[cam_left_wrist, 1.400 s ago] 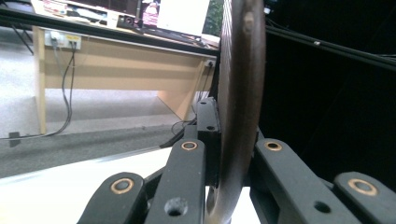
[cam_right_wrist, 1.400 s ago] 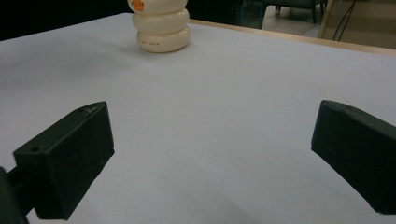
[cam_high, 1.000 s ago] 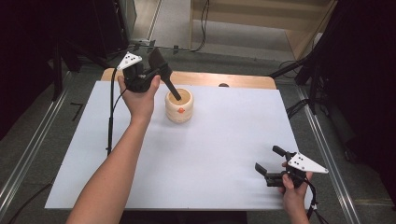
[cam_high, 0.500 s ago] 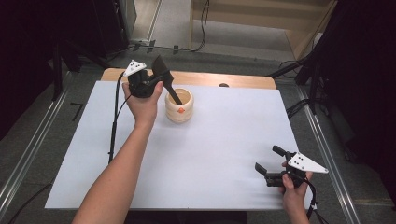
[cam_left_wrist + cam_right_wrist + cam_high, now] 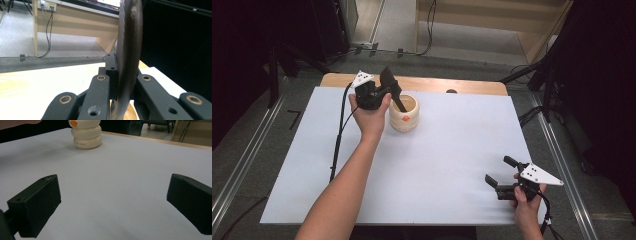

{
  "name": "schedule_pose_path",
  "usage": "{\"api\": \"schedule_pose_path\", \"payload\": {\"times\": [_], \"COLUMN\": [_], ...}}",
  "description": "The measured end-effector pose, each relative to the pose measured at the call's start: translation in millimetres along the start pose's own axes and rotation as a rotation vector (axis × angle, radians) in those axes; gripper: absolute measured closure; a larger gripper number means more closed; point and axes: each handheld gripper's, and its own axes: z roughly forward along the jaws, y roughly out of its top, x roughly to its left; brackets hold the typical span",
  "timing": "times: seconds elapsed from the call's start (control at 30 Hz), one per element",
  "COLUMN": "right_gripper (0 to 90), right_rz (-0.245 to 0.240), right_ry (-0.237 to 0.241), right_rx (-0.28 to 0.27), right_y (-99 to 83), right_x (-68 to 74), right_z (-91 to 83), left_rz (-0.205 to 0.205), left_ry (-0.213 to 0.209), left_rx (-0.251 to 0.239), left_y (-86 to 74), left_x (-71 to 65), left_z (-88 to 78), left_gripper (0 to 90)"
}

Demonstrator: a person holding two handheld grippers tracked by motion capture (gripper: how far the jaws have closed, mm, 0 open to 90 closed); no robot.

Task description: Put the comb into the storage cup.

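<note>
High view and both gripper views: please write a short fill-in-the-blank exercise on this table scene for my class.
1. The left tool is shut on a dark ____ whose lower end dips into the cream cup.
2. The jaws of the right tool stand ____, with nothing between them.
3. The cup stands on the ____ table cover.
4. The cup bears a small ____ mark.

Missing words: spatula; open; white; orange
</note>
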Motion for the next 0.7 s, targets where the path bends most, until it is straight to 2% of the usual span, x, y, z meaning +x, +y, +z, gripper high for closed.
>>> {"api": "schedule_pose_path", "payload": {"times": [0.5,0.57,0.63,0.7], "right_gripper": [0.0,0.0,0.0,0.0], "right_rz": [-0.002,-0.002,-0.002,-0.002], "right_ry": [-0.001,-0.001,-0.001,-0.001], "right_rx": [0.000,0.000,-0.001,-0.001], "right_y": [-0.1,-0.2,-0.2,-0.2], "right_x": [0.0,-0.1,-0.3,-0.3], "right_z": [0.3,0.3,0.3,0.3], "left_rz": [-0.022,-0.028,-0.051,-0.051], "left_ry": [-0.007,-0.005,-0.004,0.000], "left_rx": [0.005,0.004,-0.002,-0.003], "left_y": [-13.5,-14.5,-17.2,-18.4], "left_x": [-1.9,-1.7,0.3,0.9], "left_z": [7.5,7.9,8.9,9.5], "left_gripper": [85.8,85.8,85.6,85.6]}}
